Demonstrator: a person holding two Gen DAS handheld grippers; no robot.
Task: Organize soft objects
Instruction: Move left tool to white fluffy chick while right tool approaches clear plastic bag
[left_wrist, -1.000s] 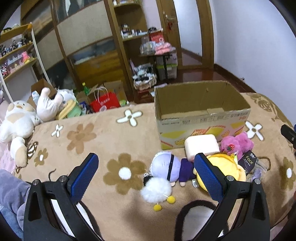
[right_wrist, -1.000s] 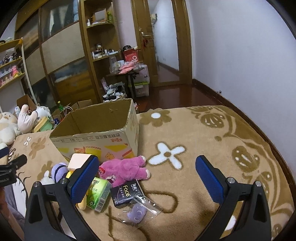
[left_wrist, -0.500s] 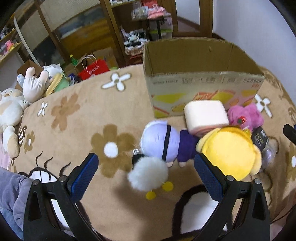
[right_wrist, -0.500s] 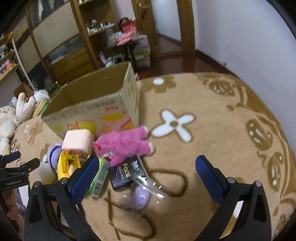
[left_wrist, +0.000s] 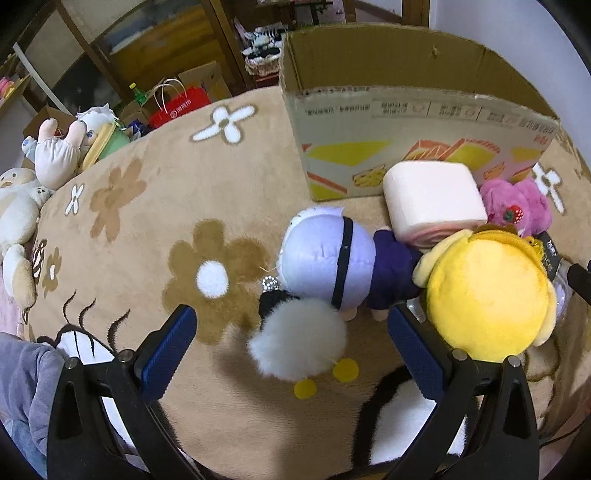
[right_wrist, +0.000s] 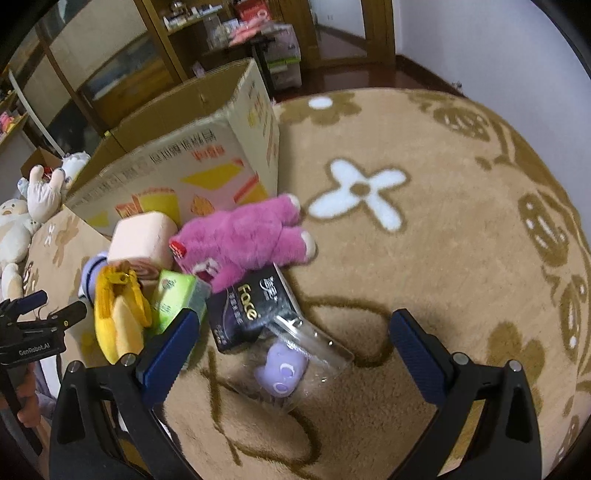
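- The left hand-held gripper (left_wrist: 290, 345) is spread wide, holding nothing; a fluffy white pompom toy (left_wrist: 298, 339) with yellow feet lies between its blue pads, on the tan flowered blanket (left_wrist: 155, 206).
- Just ahead of that toy lies a lavender-headed doll (left_wrist: 328, 264) in dark purple, with a black band across its head.
- Beside the gripper's right finger sits a round yellow plush (left_wrist: 487, 299); beyond it a pale pink roll-shaped cushion (left_wrist: 432, 201) rests against the open cardboard box (left_wrist: 406, 114).
- The right hand-held gripper (right_wrist: 291, 349) is also wide and empty, over a clear bag holding a small purple toy (right_wrist: 282, 369).
- Ahead of it lie a black pack reading "Face" (right_wrist: 251, 310), a green tissue pack (right_wrist: 177, 299) and a pink plush bear (right_wrist: 243, 236).
- The left gripper's body reads "GenRobot.AI".
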